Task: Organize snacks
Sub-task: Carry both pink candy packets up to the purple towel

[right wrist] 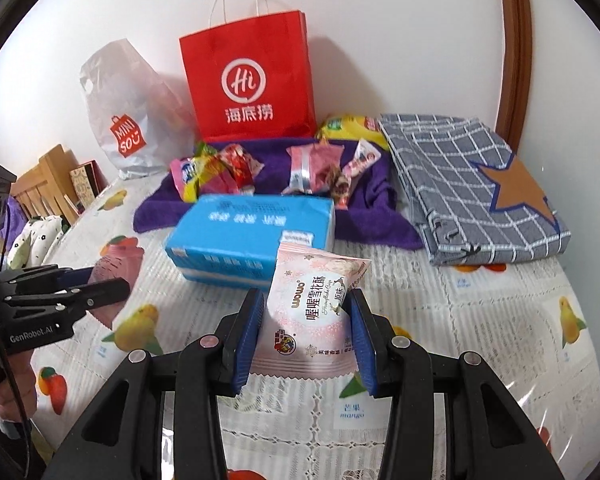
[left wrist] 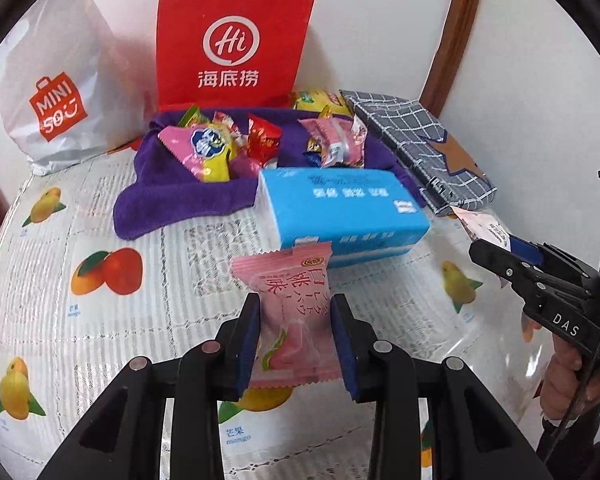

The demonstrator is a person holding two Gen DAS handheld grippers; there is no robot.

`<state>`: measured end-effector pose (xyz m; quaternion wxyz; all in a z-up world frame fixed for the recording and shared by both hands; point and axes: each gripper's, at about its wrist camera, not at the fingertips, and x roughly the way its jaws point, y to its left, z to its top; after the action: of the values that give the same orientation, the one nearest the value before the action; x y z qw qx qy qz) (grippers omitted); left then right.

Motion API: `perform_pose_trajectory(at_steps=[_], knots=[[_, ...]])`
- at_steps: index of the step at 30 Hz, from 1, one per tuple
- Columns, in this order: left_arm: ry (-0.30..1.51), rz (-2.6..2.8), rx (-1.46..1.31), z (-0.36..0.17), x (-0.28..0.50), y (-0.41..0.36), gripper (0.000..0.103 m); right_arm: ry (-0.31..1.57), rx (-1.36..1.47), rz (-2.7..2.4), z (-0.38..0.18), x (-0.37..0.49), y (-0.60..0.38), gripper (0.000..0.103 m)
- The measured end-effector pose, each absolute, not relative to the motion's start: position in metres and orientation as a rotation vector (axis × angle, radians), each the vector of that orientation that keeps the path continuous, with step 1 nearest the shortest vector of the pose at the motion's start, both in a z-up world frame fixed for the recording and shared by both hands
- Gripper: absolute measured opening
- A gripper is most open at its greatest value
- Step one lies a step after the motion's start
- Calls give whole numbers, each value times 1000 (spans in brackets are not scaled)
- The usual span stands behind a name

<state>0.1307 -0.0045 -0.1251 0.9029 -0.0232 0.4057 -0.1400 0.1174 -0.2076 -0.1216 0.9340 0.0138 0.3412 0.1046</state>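
Both grippers loaded, held above the surface (left wrist: 100, 216) with its fruit-print cover. Left gripper (left wrist: 296, 336) pinches a pink peach-flavour snack packet (left wrist: 290, 320) between its blue pads, jaws narrowed onto it. Right gripper (right wrist: 306, 332) clamps a pale pink snowflake-crisp packet (right wrist: 314, 312) the same way.

Purple towel (left wrist: 188, 196) at the back carries two loose heaps of wrapped snacks (left wrist: 208, 148): a mixed one on its left, mostly pink packets (left wrist: 332, 140) on its right. Blue tissue pack (left wrist: 340, 208) sits in front of the towel; red paper bag (left wrist: 232, 36) stands behind it.

Judgement: sorting is partway. Two packets are in hand and not yet placed, and where they go is not shown
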Motion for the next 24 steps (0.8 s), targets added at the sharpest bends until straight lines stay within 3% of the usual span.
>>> perform_pose_trajectory(at_steps=[24], knots=[[759, -295, -16, -43, 166, -14, 33, 621, 25, 196, -46, 168, -204, 43]])
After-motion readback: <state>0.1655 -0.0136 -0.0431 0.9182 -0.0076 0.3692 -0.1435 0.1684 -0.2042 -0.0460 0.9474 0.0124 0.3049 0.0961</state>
